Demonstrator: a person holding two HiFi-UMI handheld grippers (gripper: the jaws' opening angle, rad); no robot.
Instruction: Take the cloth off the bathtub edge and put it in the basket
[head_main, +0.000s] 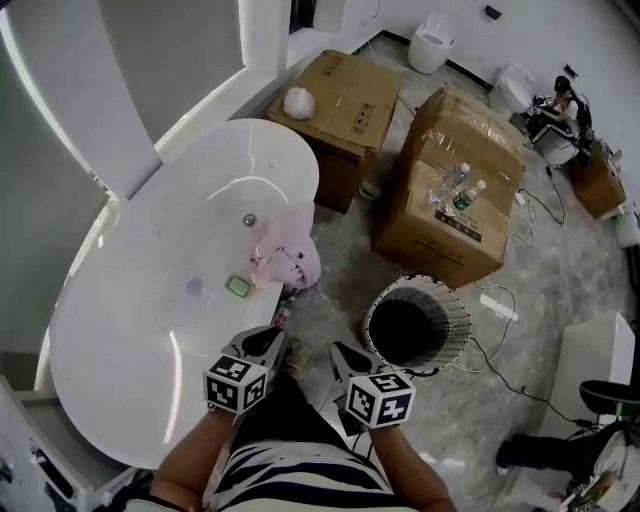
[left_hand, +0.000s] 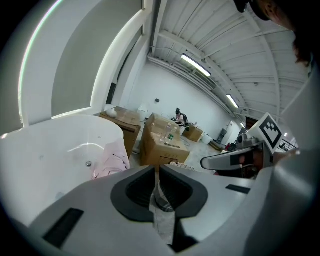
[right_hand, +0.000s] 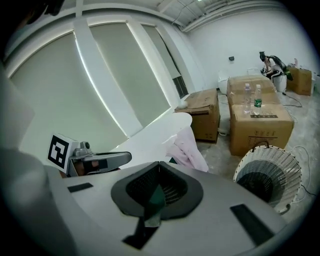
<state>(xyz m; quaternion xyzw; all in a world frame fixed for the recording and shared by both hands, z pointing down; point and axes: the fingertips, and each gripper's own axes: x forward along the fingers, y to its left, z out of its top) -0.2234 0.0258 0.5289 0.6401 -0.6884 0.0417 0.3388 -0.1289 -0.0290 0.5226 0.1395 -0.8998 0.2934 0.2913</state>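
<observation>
I hold my left gripper (head_main: 268, 343) and right gripper (head_main: 345, 356) pressed together, empty, low before me, since the crumpled pale pink cloth (head_main: 283, 252) lies draped over the white oval bathtub (head_main: 308, 168) edge just ahead, with the round white slatted basket (head_main: 417, 325) near it on the floor.

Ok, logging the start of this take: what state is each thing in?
Cloth: draped over the bathtub edge.
Basket: upright, looks empty.
Left gripper: jaws shut, holding nothing.
Right gripper: jaws shut, holding nothing.
Bottles: upright on a carton.
</observation>
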